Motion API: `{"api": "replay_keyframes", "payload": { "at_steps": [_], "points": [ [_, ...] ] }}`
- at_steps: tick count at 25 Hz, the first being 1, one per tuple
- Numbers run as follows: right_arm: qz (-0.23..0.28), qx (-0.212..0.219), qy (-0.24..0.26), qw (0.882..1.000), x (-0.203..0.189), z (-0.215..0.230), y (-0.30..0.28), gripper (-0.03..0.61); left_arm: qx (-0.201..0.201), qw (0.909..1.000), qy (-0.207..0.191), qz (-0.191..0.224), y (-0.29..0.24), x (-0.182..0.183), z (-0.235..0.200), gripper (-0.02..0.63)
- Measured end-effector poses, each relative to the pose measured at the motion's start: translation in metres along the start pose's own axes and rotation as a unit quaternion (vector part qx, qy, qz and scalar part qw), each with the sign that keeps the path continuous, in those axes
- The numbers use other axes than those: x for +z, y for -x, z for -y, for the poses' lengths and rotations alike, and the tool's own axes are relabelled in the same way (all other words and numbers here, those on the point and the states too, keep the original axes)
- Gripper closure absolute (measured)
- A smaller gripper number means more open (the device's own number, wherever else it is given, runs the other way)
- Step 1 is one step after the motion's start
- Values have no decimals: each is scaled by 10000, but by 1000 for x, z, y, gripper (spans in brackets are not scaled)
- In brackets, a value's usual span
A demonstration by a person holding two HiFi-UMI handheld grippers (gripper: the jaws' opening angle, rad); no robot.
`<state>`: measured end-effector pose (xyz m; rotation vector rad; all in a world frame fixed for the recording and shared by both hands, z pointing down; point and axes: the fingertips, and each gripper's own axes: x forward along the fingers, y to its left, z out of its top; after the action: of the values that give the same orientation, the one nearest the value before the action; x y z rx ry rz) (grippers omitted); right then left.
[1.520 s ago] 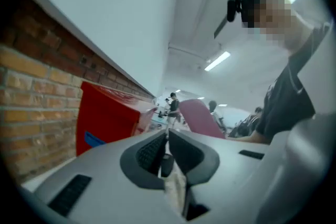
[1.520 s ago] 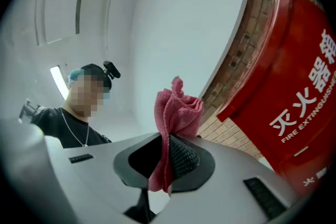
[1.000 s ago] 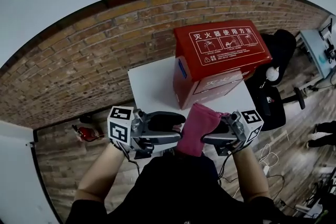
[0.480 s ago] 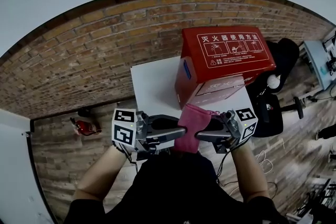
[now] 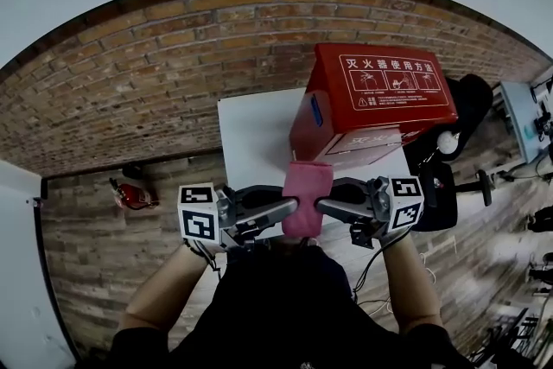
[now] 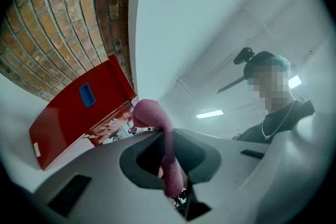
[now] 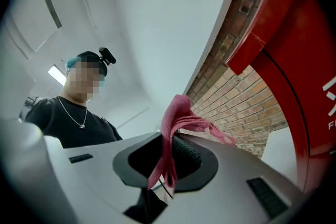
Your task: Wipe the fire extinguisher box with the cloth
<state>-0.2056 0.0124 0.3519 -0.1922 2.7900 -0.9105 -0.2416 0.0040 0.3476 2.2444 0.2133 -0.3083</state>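
The red fire extinguisher box (image 5: 371, 104) stands on the right part of a white table (image 5: 255, 134), white print on its top. In front of it the pink cloth (image 5: 307, 199) hangs between my two grippers. My left gripper (image 5: 289, 205) has just been closing and now pinches the cloth's left edge. My right gripper (image 5: 321, 205) is shut on the right edge. In the left gripper view the cloth (image 6: 168, 160) runs down between the jaws, the box (image 6: 79, 113) beyond. The right gripper view shows the cloth (image 7: 170, 134) bunched in the jaws, close beside the box (image 7: 294, 60).
A brick wall (image 5: 173, 73) runs behind the table. A small red fire extinguisher (image 5: 130, 194) lies on the wooden floor at the left. A black office chair (image 5: 449, 177) stands right of the table. The person (image 7: 79, 113) who holds the grippers shows in both gripper views.
The left gripper's jaws stood wide apart beside the cloth; they have closed on its left edge. Both grippers have sunk a little, and the cloth now hangs stretched between them.
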Motion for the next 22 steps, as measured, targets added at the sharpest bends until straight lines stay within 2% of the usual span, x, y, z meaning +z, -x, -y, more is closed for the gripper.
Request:
{"api": "replay_keyframes", "payload": {
  "at_steps": [4,8,11,14,18,19,20,22],
  "points": [
    [-215,-115,149,9996,-4,-4,-5,520,18,9999,-96,43,7,-2,2,558],
    [-198,-86,116,9997,-1,-10,-3,437,-55,9997,-106,208,16,4,4,558],
    [-159,-290,136,9994,3,-7,7,437,11,9994,-85,349,21,8,-2,558],
    [-74,-689,309,9971,14,-3,23,437,193,9980,-117,594,25,15,-15,558],
    [85,-1466,960,9845,55,0,51,440,595,9932,-273,965,23,28,-37,560],
    [55,-1664,1168,9791,66,0,58,464,713,9918,-309,1011,20,30,-42,560],
    [1,-1862,1378,9728,77,0,64,514,825,9905,-338,1043,17,31,-46,560],
    [-208,-2145,1807,9596,98,-2,75,557,1003,9882,-340,1111,10,31,-53,560]
  ]
}}
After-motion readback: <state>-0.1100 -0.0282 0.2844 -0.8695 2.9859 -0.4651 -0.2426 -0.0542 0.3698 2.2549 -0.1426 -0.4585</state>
